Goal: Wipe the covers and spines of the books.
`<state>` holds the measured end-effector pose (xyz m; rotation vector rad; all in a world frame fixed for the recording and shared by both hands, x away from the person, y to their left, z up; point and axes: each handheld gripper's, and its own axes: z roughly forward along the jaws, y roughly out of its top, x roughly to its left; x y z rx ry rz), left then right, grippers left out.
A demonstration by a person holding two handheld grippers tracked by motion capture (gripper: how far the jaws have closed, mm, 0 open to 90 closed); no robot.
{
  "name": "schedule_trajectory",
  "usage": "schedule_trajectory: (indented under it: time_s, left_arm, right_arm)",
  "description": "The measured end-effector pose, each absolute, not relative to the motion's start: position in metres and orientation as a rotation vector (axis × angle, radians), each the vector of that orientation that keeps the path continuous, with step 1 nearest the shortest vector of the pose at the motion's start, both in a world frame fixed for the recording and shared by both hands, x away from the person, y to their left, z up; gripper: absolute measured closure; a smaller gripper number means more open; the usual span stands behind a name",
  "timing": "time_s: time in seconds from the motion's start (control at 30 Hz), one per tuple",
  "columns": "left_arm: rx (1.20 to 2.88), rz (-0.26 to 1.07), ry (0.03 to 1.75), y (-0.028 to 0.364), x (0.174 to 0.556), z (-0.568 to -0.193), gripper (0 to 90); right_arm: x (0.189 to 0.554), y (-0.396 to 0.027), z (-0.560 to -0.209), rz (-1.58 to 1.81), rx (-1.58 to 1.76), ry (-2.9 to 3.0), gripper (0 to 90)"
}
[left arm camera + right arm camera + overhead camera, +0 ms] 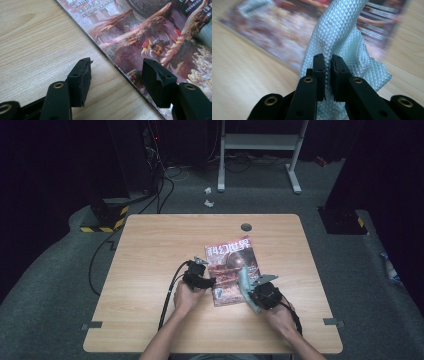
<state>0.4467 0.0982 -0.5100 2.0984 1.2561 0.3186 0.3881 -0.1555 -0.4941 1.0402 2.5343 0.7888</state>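
Note:
A magazine [232, 265] with a reddish illustrated cover lies flat on the wooden table [150, 250], right of centre. My left gripper [209, 282] rests at its left edge. In the left gripper view the jaws [116, 72] stand open astride that edge of the magazine [150, 32], one pad over the wood and one over the cover, with nothing pressed between them. My right gripper [254, 293] is shut on a pale blue textured cloth [244, 282] that drapes over the magazine's lower right part. In the right gripper view the cloth [339, 37] is pinched between the pads [328, 60], above the blurred magazine [274, 37].
A dark cable grommet [246, 226] sits near the table's far edge. Bare wood lies to the left and along the front. Beyond the table stand a white desk frame [260, 142], floor cables, and a yellow-black striped base [102, 222].

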Motion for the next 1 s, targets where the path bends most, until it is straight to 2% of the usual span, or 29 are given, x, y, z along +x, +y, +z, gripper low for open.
schedule_trajectory:
  time_s: [0.07, 0.17, 0.27, 0.4, 0.57, 0.6, 0.63, 0.7, 0.77, 0.8, 0.9, 1.0]
  left_arm:
    - [2.104, 0.319, 1.252, 0.099, 0.447, -0.51, 40.7]
    - [2.104, 0.317, 1.254, 0.099, 0.447, -0.51, 40.7]
    - [2.103, 0.312, 1.255, 0.099, 0.447, -0.51, 40.8]
    - [2.103, 0.311, 1.252, 0.099, 0.447, -0.51, 40.9]
    - [2.107, 0.316, 1.247, 0.099, 0.447, -0.51, 41.0]
    - [2.106, 0.317, 1.245, 0.099, 0.447, -0.51, 41.0]
    - [2.106, 0.317, 1.245, 0.099, 0.447, -0.51, 41.0]
    - [2.099, 0.314, 1.249, 0.099, 0.447, -0.51, 41.0]
    - [2.1, 0.315, 1.248, 0.099, 0.447, -0.51, 41.0]
    - [2.1, 0.315, 1.248, 0.099, 0.447, -0.51, 41.0]
    - [2.102, 0.316, 1.246, 0.099, 0.447, -0.51, 41.1]
    - [2.102, 0.316, 1.248, 0.099, 0.447, -0.51, 41.1]
  right_arm:
    - [0.387, -0.145, -0.495, 0.798, 1.006, 2.548, 82.6]
    - [0.383, -0.099, -0.496, 0.839, 0.883, 2.62, 82.6]
    - [0.38, -0.071, -0.497, 0.855, 0.798, 2.653, 82.7]
    - [0.382, -0.065, -0.497, 0.868, 0.78, 2.662, 82.7]
    - [0.384, -0.092, -0.496, 0.842, 0.857, 2.637, 82.6]
    - [0.387, -0.115, -0.495, 0.826, 0.923, 2.603, 82.6]
    - [0.387, -0.115, -0.495, 0.826, 0.923, 2.603, 82.6]
    - [0.392, -0.156, -0.494, 0.778, 1.032, 2.532, 82.6]
    - [0.393, -0.169, -0.494, 0.769, 1.073, 2.506, 82.6]
    - [0.395, -0.191, -0.492, 0.763, 1.138, 2.467, 82.6]
    - [0.395, -0.2, -0.492, 0.753, 1.16, 2.449, 82.7]
    - [0.392, -0.192, -0.492, 0.705, 1.112, 2.443, 82.7]
